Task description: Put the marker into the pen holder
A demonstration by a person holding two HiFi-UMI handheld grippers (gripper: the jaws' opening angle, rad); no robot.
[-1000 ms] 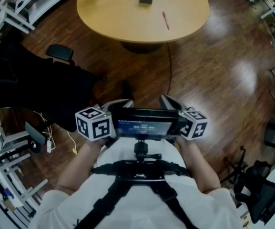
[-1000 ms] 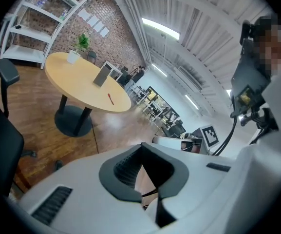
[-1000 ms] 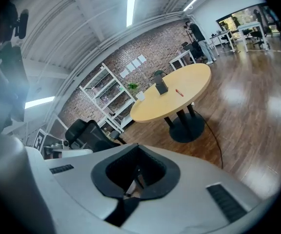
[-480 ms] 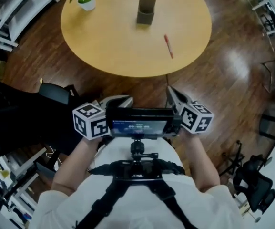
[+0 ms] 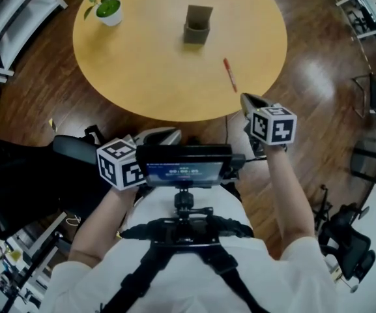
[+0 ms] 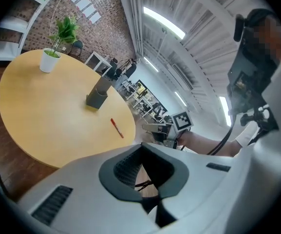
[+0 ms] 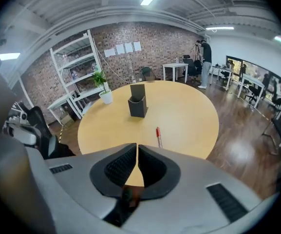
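The right gripper [image 5: 247, 100] reaches forward over the near edge of a round wooden table [image 5: 148, 77], tips angled down. Its jaws stand a narrow slit apart and have just been opening; nothing is between them. Its marker cube [image 5: 274, 124] sits behind the jaws, on the person's outstretched right arm. The left gripper [image 5: 167, 134] is held back near the person's waist, short of the table edge. Its jaw tips meet, with nothing held.

A red marker [image 5: 230, 75] lies flat on the table, just beyond the right gripper's tips and apart from them. In the right gripper view it lies straight ahead of the slit between the jaws. A dark square pen holder [image 5: 197, 25] stands upright further in, well apart from the marker, near the table's middle. A small potted plant [image 5: 103, 2] in a white pot stands toward the far left edge.

A small lit screen [image 5: 182, 169] on a chest mount sits between the two grippers. The table stands on a dark, glossy wooden floor [image 5: 324, 90], and a black chair [image 5: 25, 175] is at the person's left
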